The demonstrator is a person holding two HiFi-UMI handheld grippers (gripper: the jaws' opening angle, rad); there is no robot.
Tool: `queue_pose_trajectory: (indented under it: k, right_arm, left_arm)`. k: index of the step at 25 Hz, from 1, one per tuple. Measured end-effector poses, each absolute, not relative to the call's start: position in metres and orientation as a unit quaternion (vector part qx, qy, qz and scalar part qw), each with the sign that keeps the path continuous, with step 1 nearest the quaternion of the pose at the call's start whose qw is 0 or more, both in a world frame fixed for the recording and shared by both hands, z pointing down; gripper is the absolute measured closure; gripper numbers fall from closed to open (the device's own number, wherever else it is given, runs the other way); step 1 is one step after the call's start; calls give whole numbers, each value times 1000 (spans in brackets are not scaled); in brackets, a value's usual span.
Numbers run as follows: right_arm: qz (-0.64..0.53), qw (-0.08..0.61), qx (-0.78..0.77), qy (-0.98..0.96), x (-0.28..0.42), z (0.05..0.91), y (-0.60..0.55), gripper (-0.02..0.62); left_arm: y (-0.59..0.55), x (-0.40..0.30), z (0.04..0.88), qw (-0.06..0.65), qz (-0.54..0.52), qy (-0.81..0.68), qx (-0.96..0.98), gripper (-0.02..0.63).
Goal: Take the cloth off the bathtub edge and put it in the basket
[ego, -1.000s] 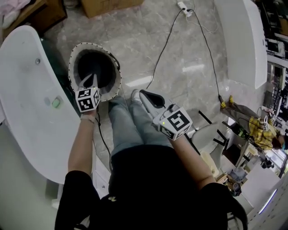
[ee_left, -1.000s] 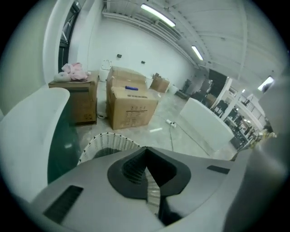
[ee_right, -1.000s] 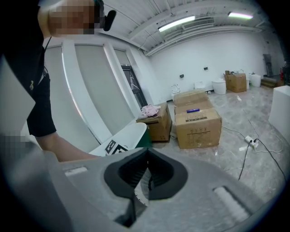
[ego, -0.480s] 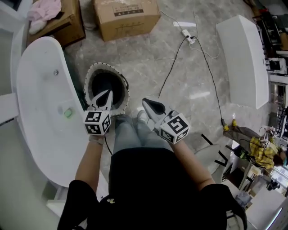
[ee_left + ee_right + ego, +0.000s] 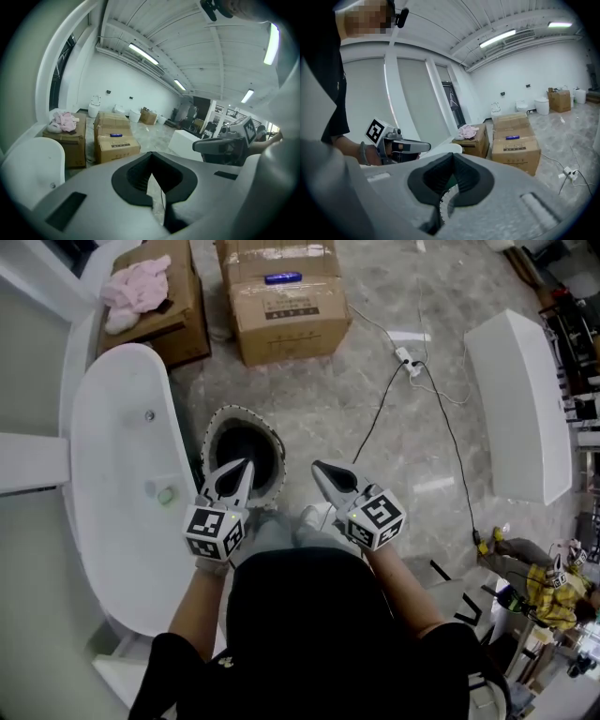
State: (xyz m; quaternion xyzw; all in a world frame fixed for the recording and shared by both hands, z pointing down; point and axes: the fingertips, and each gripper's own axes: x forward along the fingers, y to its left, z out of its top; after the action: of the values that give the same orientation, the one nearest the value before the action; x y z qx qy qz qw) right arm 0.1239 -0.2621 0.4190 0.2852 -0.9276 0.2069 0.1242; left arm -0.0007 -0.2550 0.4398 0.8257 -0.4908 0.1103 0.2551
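My left gripper (image 5: pixel 246 466) is clenched on nothing, and my right gripper (image 5: pixel 320 468), at its 3 o'clock, is pinched closed and empty too. At 12 o'clock of the left tips stands the basket (image 5: pixel 212 427) with the dark cloth (image 5: pixel 248 444) inside it. The bathtub (image 5: pixel 112 484) lies at 9 o'clock.

You hold two grippers: left gripper (image 5: pixel 245 465) and right gripper (image 5: pixel 320 468). On the floor stand one basket (image 5: pixel 212 427), two white tubs, the bathtub (image 5: pixel 111 474) and a second tub (image 5: pixel 521 399), and two cardboard boxes, the sealed box (image 5: pixel 289 313) and the side box (image 5: pixel 184 322). One pink cloth (image 5: pixel 139 289) lies on the side box.
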Motion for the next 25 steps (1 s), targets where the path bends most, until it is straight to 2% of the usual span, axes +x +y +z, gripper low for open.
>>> queue_pose_trajectory:
  k: [10, 25]
  right_arm:
    - [185, 85, 255, -945, 133, 361, -271, 600]
    - [148, 62, 227, -960, 146, 320, -250, 600]
  left_arm:
    - [-244, 9, 363, 214, 96, -515, 824, 594]
    - [-215, 14, 326, 179, 56, -557, 809, 594]
